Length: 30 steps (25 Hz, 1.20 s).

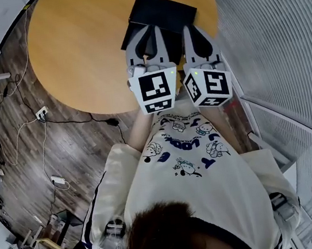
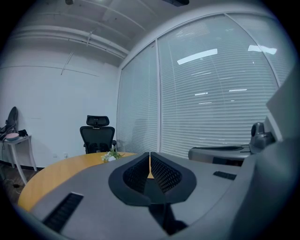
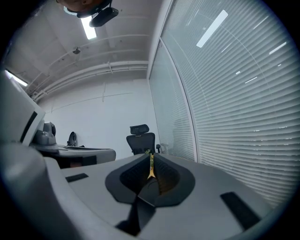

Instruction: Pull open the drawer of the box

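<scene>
Our left hand-held gripper (image 2: pixel 150 154) and right hand-held gripper (image 3: pixel 151 158) have jaws pressed together, empty, at the near edge of the black box (image 1: pixel 163 11) on the round surface (image 1: pixel 74 46). We judge it light and rigid (likely to slide): steady the body, pull the drawer front.

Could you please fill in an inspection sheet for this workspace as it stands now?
Surface: round wooden table, mostly bare.
Job's things: black box near the table's far edge; whether its drawer is open cannot be told.
Clutter: small plant on the table.
Grippers: left tongs shut, empty; right tongs shut, empty; in the head view both overlap the box.
Cables: cables and a power strip on the floor left of the table.
Surroundings: office chair; window blinds at right.
</scene>
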Available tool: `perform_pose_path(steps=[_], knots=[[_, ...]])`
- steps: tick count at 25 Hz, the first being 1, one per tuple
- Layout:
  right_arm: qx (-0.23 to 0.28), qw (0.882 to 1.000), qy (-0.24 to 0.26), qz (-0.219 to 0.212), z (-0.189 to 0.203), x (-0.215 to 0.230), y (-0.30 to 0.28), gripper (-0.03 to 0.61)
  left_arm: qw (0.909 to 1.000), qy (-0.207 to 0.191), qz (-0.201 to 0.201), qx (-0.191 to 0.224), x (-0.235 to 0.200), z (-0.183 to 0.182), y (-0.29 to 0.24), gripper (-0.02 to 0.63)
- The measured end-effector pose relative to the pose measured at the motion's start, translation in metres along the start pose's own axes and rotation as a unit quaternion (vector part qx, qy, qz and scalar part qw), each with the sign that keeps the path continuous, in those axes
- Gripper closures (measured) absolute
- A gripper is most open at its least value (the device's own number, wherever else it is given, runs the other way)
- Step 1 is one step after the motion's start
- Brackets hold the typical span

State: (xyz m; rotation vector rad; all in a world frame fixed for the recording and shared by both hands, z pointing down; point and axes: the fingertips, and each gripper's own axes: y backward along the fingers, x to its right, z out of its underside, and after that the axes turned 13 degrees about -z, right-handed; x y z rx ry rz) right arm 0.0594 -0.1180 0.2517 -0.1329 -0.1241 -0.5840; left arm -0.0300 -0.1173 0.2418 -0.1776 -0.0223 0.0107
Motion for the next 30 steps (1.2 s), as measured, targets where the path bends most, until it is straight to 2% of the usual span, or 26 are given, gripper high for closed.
perform_pose_path(steps=[9, 30], knots=[[0.002, 1.000, 0.006, -0.012, -0.002, -0.002, -0.006, 0.537, 1.0000, 0.004, -0.008, 0.000, -0.003, 0.001, -0.004, 0.591], [0.000, 1.000, 0.004, 0.003, -0.003, 0.010, -0.010, 0.537, 1.0000, 0.000, 0.003, 0.003, 0.001, -0.002, -0.012, 0.591]])
